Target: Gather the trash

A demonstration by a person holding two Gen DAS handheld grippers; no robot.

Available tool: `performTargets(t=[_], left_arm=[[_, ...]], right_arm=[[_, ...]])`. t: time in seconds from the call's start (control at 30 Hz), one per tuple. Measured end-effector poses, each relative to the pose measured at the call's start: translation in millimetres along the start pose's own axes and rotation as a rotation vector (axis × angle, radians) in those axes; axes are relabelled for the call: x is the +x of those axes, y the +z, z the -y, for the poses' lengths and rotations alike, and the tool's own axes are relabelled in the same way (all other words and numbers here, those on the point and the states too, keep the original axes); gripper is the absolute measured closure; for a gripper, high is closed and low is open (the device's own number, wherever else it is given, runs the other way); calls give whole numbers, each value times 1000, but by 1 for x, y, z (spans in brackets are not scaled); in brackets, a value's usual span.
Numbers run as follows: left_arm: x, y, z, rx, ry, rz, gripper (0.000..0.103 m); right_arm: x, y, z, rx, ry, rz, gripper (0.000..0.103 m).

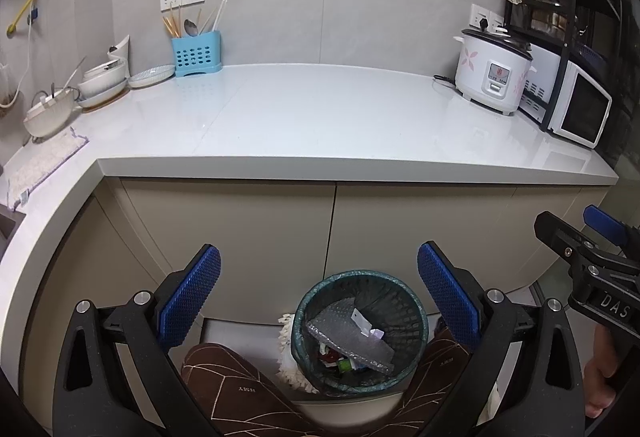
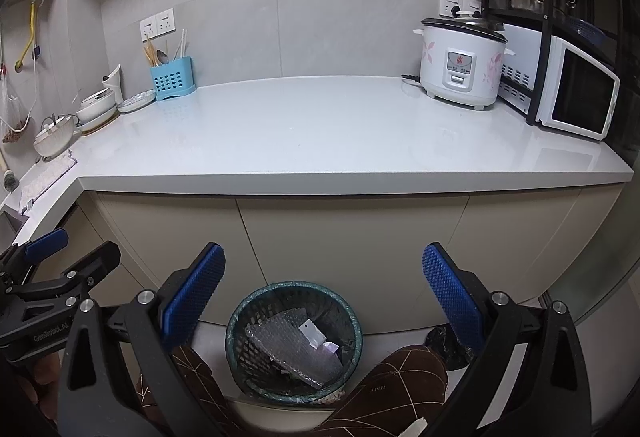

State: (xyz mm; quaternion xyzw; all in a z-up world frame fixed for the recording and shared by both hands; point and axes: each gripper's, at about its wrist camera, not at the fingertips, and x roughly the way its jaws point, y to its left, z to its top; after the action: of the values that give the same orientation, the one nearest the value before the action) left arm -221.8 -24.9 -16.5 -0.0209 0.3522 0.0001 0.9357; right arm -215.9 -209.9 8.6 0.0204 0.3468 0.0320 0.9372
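The waste basket (image 1: 359, 333) stood on the floor against the cabinet, between your slippers, already holding a sheet of bubble wrap (image 1: 348, 337) and scraps. No loose trash showed on the countertop (image 1: 320, 117), so collection looked nearly done. You held your left gripper (image 1: 319, 297) and right gripper (image 2: 324, 297) level above the basket, both spread wide and empty, side by side.

One rice cooker (image 2: 460, 65), one microwave (image 2: 576, 97), one blue utensil holder (image 2: 171, 78) are sitting on the desk (image 2: 320, 133); one trash bin (image 2: 294, 337) is standing below.
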Motion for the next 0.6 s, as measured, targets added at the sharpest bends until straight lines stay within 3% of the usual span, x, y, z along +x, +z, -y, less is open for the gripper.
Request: performTargets(t=[0.6], left_arm=[[2, -2, 3, 23, 9, 1, 6]], right_arm=[[1, -2, 0, 2, -1, -4, 8]])
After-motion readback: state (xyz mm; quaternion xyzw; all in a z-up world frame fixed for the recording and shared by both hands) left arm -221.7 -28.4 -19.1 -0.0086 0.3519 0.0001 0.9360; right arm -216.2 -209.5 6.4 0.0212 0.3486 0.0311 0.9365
